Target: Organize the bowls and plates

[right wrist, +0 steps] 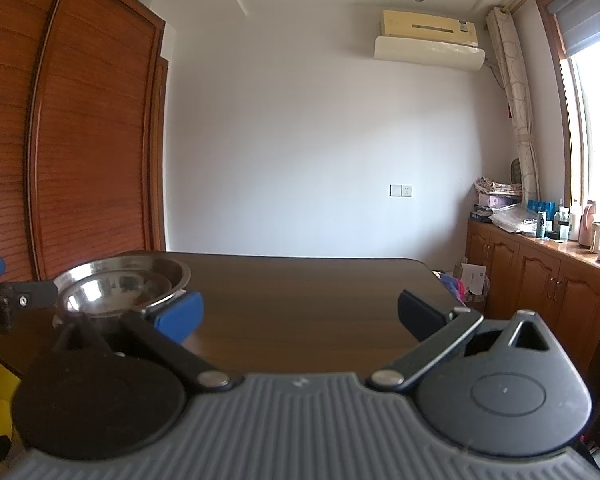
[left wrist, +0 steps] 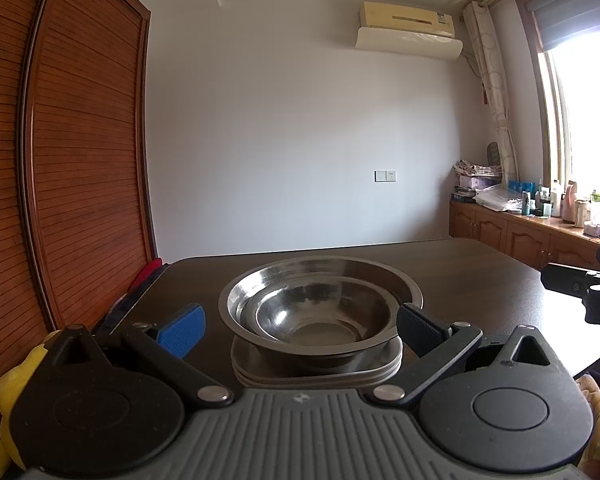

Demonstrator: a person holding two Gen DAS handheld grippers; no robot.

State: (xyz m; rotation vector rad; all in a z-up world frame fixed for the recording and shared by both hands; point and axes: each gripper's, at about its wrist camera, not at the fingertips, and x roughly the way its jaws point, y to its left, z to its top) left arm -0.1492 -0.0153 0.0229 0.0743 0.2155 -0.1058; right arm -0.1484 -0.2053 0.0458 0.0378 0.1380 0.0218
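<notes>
Steel bowls [left wrist: 320, 304] are nested in a stack, a smaller one inside a wider one, on top of stacked plates [left wrist: 316, 370] near the front of the dark wooden table [left wrist: 480, 272]. My left gripper [left wrist: 300, 326] is open, its blue and black fingers on either side of the stack's near side, not touching it. In the right wrist view the bowl stack [right wrist: 120, 288] sits at the left. My right gripper [right wrist: 298, 316] is open and empty over bare table, to the right of the stack.
A tall wooden louvred wardrobe [left wrist: 80, 160] stands at the left. A low wooden cabinet [left wrist: 520, 232] with bottles and clutter runs under the window at the right. A yellow soft toy [left wrist: 8, 400] lies at the lower left. The right gripper's body [left wrist: 580, 292] shows at the right edge.
</notes>
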